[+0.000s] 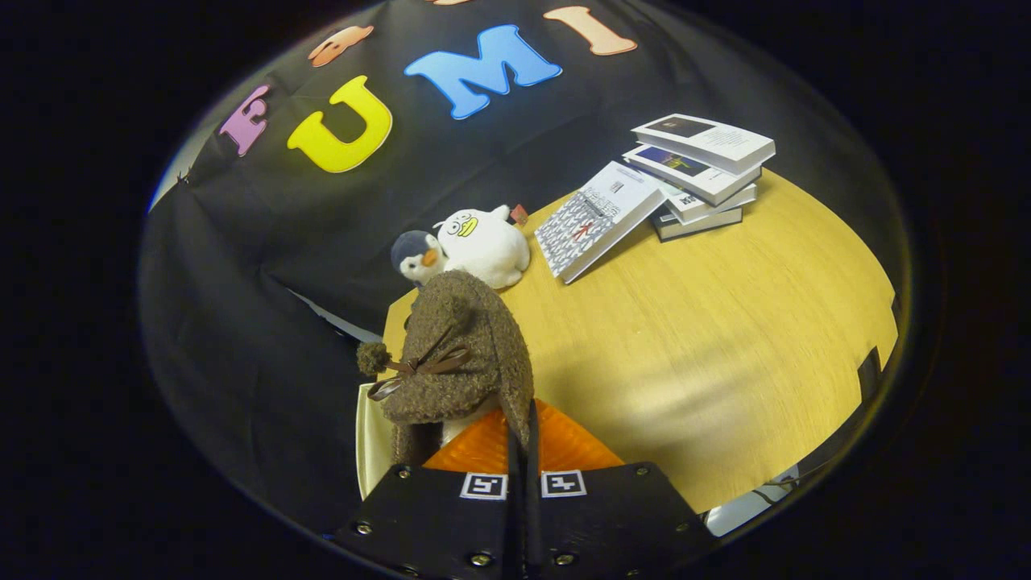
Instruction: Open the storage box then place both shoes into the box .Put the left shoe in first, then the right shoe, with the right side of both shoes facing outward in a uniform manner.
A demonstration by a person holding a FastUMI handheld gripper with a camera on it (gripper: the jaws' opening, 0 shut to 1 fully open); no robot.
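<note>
A brown fuzzy shoe (459, 354) with a dark bow and a pompom hangs just ahead of my fingers, tilted, its opening toward me. My gripper (523, 423) is shut on the rim of the shoe's opening, with the two fingers pressed close together on it. Under the shoe lies a ribbed orange surface (483, 449), and beside it a white wall (370, 439), which look like parts of the storage box. Whether the shoe touches the box I cannot tell. The shoe hides the box's inside.
The yellow wooden table (709, 354) stretches beyond the shoe. At its far edge sit a plush penguin (417, 256) and a white plush duck (487, 242). A patterned book (594, 219) leans on a stack of books (702, 173).
</note>
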